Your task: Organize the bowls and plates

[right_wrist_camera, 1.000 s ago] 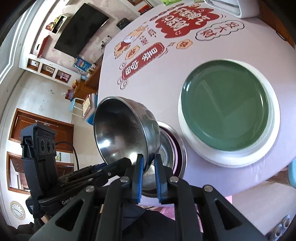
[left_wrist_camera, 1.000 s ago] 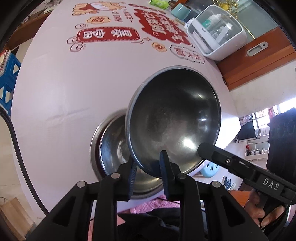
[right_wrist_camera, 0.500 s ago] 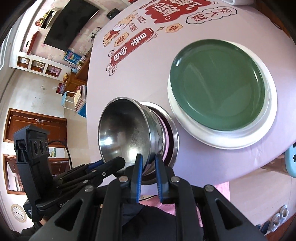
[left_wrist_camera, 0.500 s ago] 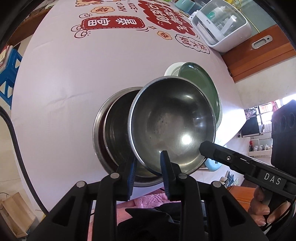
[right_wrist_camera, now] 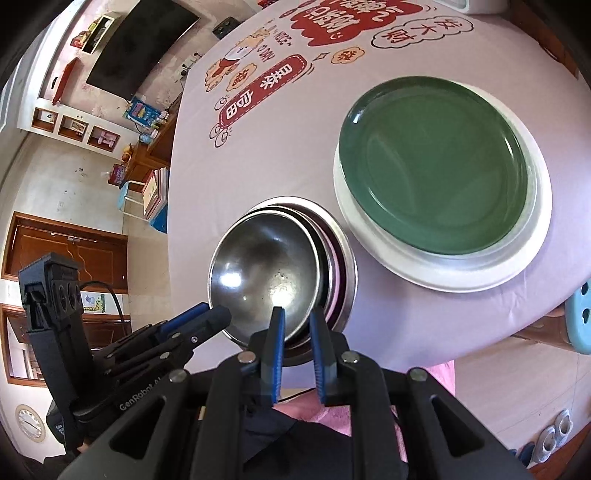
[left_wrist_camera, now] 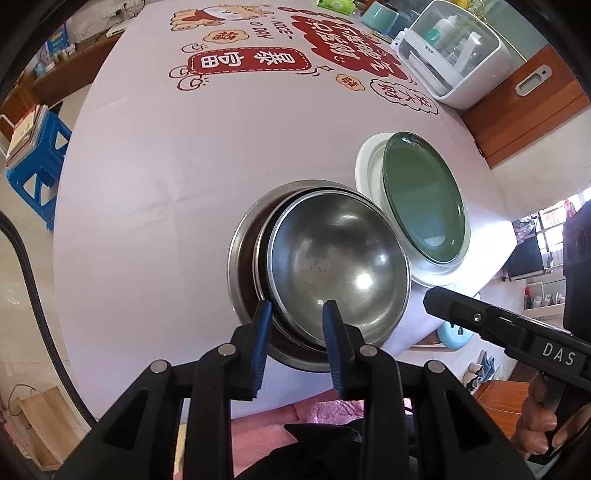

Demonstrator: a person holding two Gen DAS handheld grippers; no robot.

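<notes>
A small steel bowl sits tilted inside a stack of larger steel bowls near the table's front edge. My left gripper is open, its fingers straddling the small bowl's near rim with gaps on both sides. My right gripper is also open, its fingers either side of the same rim. A green plate lies on a white plate just right of the bowls.
The table wears a lilac cloth with red printed characters. A white lidded container and a teal cup stand at the far right. A blue stool stands left of the table.
The small bowl came down from a tilted hold above the table into the stacked bowls. Both grippers, which pinched its rim, have opened.
</notes>
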